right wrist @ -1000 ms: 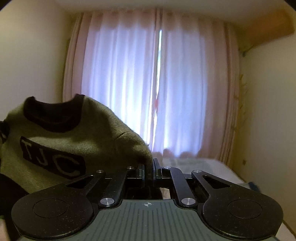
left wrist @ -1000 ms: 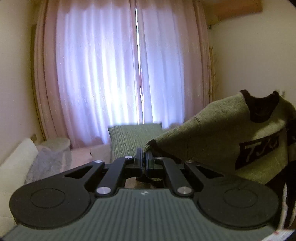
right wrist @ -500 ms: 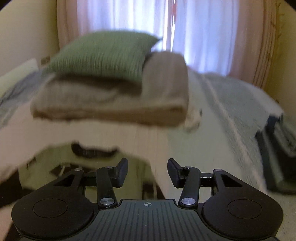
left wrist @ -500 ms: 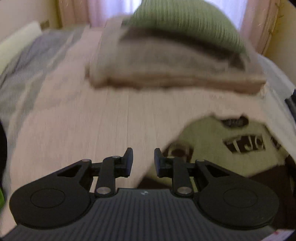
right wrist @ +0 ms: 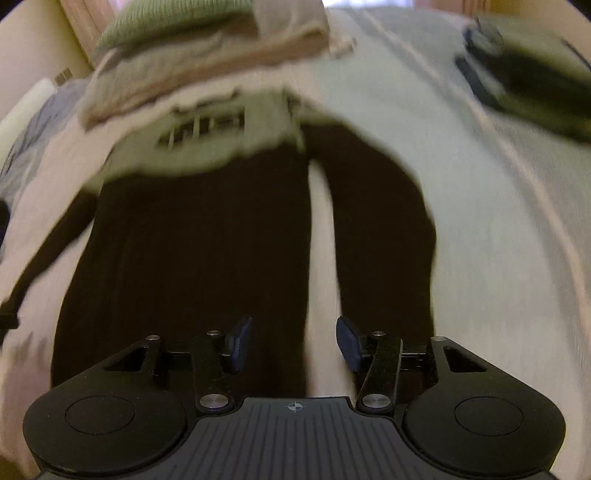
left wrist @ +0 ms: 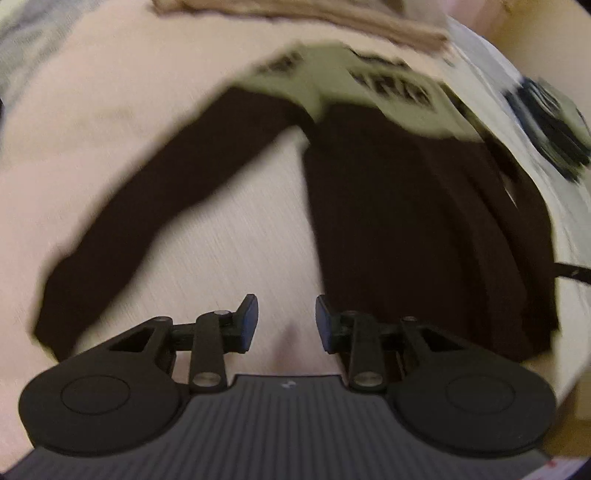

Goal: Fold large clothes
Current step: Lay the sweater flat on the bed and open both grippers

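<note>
A sweater [left wrist: 406, 206] with a green lettered chest and a black body and sleeves lies spread flat on the pale bed cover [left wrist: 110, 129], collar at the far end. My left gripper [left wrist: 286, 325] points down over the bare cover between the left sleeve [left wrist: 155, 206] and the body's hem; its jaws are opening with nothing between them. In the right wrist view the sweater [right wrist: 199, 240] fills the middle. My right gripper [right wrist: 293, 343] hovers over the gap between the body and the right sleeve [right wrist: 380, 221]; its jaws are opening and hold nothing. Both views are blurred.
A folded beige blanket [right wrist: 192, 70] with a green pillow [right wrist: 162, 18] on it lies beyond the collar. A dark folded pile [right wrist: 528, 81] sits at the far right of the bed. A wall and curtain stand behind.
Both grippers let go of the sweater's shoulders, opened and dropped from pointing at the curtain to pointing down at the bed. The sweater went from hanging to lying flat.
</note>
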